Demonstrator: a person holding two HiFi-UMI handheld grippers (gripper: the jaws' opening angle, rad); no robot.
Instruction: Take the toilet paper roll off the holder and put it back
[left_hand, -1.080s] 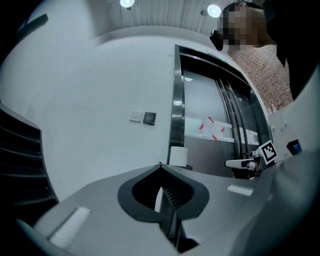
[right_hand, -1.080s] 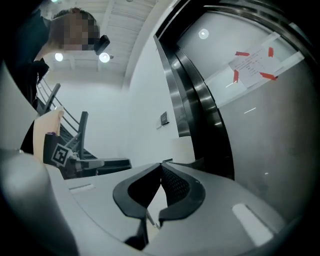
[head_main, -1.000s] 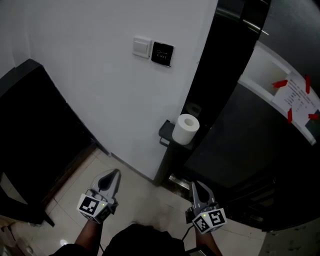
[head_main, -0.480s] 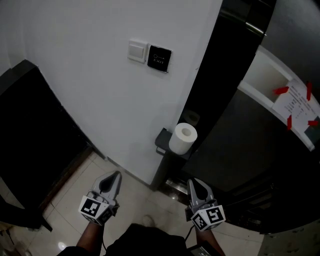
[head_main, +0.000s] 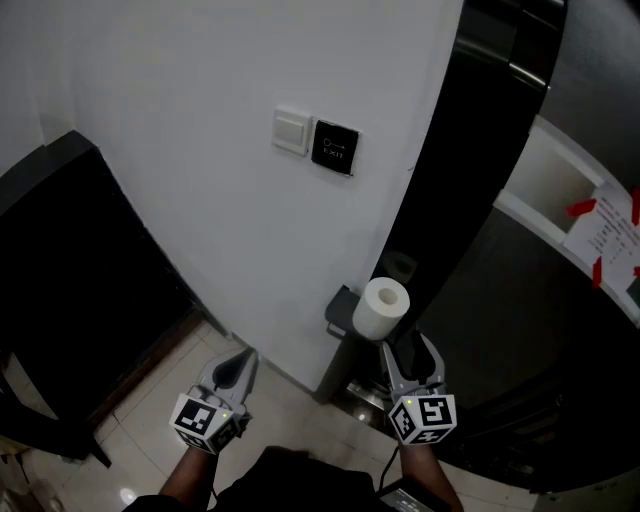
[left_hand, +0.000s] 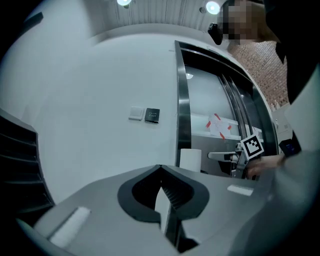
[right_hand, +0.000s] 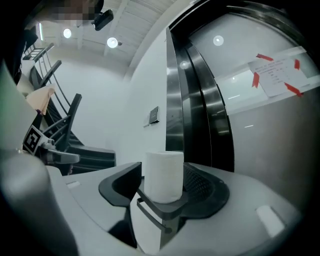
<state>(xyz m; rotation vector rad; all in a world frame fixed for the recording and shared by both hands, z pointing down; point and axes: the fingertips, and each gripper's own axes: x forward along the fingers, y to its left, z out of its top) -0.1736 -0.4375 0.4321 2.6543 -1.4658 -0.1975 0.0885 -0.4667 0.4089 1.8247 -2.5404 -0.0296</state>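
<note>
A white toilet paper roll (head_main: 383, 306) stands upright on a small dark holder shelf (head_main: 341, 308) fixed to the wall's corner. My right gripper (head_main: 410, 350) is just below the roll in the head view. Its jaws have just been opening and stand apart. In the right gripper view the roll (right_hand: 163, 175) shows between the jaws of the right gripper (right_hand: 162, 168), on the holder (right_hand: 165, 209), with no pad pressing on it. My left gripper (head_main: 240, 364) hangs lower left over the floor, shut and empty. The left gripper (left_hand: 160, 170) view shows the roll (left_hand: 190, 160) far off.
A white switch (head_main: 292, 131) and a dark panel (head_main: 336, 147) sit on the white wall above the holder. A glossy black pillar (head_main: 470, 150) rises right of the roll. Dark furniture (head_main: 70, 280) fills the left. A taped notice (head_main: 610, 235) hangs at right.
My right gripper has moved forward to just short of the roll and its jaws have gone from shut to apart. The left gripper has moved forward a little.
</note>
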